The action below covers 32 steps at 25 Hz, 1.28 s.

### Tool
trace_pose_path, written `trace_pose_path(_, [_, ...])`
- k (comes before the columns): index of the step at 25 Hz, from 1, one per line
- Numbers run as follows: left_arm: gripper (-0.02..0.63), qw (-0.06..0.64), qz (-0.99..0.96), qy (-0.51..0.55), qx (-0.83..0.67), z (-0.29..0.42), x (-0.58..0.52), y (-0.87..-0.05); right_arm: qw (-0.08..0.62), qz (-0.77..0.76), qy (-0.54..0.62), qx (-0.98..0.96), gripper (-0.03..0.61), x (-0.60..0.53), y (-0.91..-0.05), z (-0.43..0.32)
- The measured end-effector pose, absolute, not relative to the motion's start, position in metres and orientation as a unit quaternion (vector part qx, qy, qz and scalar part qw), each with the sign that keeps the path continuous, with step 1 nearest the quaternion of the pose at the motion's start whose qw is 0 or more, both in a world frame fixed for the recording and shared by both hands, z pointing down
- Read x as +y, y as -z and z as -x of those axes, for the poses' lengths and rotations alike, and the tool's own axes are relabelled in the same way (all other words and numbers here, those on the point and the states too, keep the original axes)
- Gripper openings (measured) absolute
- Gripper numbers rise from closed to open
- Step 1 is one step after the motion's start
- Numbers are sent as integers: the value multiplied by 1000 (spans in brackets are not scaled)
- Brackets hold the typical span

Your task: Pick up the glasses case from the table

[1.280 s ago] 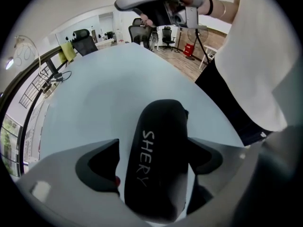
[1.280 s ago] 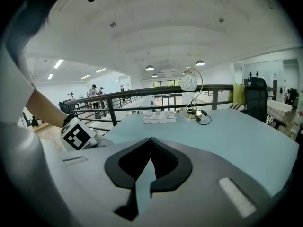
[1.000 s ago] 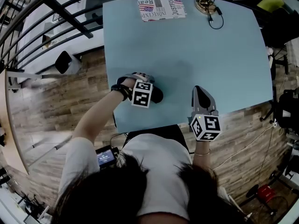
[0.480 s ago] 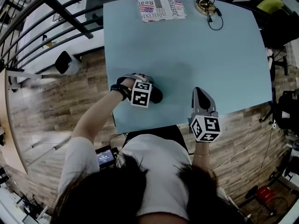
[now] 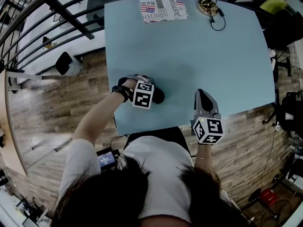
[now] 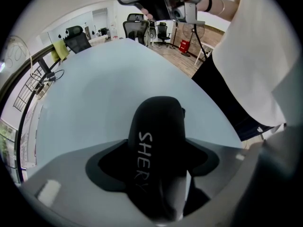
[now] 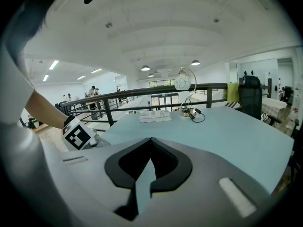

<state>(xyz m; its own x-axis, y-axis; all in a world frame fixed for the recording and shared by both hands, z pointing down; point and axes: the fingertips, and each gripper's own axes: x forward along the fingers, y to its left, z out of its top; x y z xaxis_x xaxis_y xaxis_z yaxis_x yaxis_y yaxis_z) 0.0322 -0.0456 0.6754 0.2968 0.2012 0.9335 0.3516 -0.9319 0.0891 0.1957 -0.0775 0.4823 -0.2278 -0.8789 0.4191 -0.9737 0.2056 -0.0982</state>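
Note:
A black glasses case [image 6: 158,141] with white lettering lies on the light blue table [image 5: 189,51] near its front left edge; in the head view one rounded end of the glasses case [image 5: 159,97] pokes out past the marker cube. My left gripper [image 6: 156,129] points steeply down over it. Its jaws have just been closing, and the case now fills the gap between them, pads against its sides. My right gripper [image 5: 201,92] rests low over the table's front edge, to the right. The right gripper [image 7: 150,145] is shut and empty.
A printed newspaper-pattern item [image 5: 163,7] lies at the table's far edge. A lamp base with a black cable [image 5: 210,6] stands at the far right corner. Black railings [image 5: 71,18] run along the left, over wooden floor.

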Motion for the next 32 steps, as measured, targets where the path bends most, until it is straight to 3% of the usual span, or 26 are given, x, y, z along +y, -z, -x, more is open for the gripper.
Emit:
trace_pose_path(17, [394, 44, 829, 548, -99, -28, -57, -649, 131, -591, -170, -777, 2, -80, -480, -192])
trace_pose_path(32, [394, 43, 858, 508, 60, -5, -79, -580, 119, -541, -145, -820, 2, -89, -464, -161])
